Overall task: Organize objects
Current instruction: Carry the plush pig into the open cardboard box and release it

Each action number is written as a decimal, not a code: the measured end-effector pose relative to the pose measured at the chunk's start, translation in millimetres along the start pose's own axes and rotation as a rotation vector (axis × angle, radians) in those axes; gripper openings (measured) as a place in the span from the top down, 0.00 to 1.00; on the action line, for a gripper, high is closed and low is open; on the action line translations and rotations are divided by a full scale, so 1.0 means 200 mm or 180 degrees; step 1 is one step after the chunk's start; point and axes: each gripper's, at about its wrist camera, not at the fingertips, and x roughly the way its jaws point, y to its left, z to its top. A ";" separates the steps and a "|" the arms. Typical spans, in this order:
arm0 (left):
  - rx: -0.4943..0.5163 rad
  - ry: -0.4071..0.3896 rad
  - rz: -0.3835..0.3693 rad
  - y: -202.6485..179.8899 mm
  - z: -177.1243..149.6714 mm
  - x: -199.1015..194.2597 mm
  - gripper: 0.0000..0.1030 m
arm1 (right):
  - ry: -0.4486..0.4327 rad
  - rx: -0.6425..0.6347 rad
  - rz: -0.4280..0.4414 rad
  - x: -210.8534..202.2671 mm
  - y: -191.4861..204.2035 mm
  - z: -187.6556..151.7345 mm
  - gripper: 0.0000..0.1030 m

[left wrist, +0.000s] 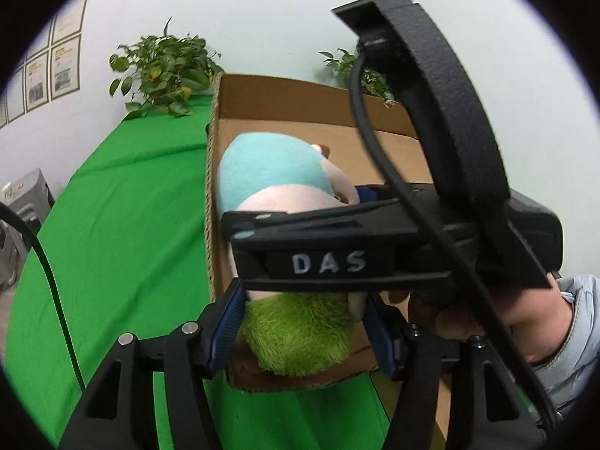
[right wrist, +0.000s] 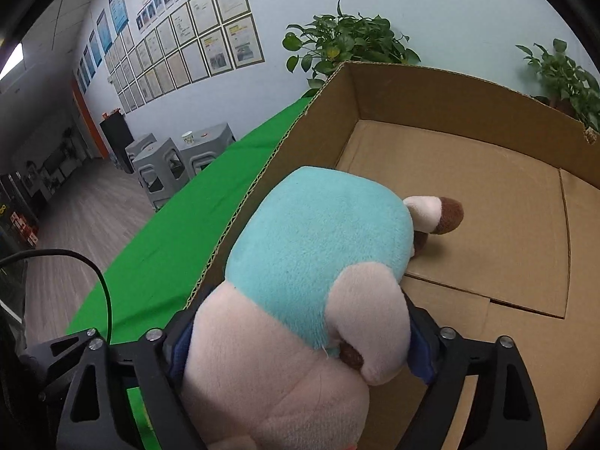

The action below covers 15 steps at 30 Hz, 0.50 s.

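Observation:
A plush toy (right wrist: 318,243) with a pink body, teal shirt and green fuzzy hair (left wrist: 300,337) lies head-first over the near edge of an open cardboard box (right wrist: 450,93), its brown-tipped foot on the box floor. My left gripper (left wrist: 300,326) has its blue pads against both sides of the green hair. My right gripper (right wrist: 300,345) straddles the pink head with its jaws wide, and I see no squeeze in the plush there. In the left wrist view the right tool's black housing (left wrist: 326,262) crosses in front and hides much of the toy.
The box (left wrist: 300,97) stands on a table under a green cloth (left wrist: 131,225). Potted plants (right wrist: 345,37) stand behind it by the wall. Grey stools (right wrist: 168,161) sit beyond the table's left edge. A person's hand (left wrist: 525,322) holds the right tool.

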 end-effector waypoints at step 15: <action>-0.0285 0.0071 0.0001 0.07 0.01 -0.09 0.42 | 0.0213 0.0603 0.0513 -0.08 -0.17 -0.10 0.31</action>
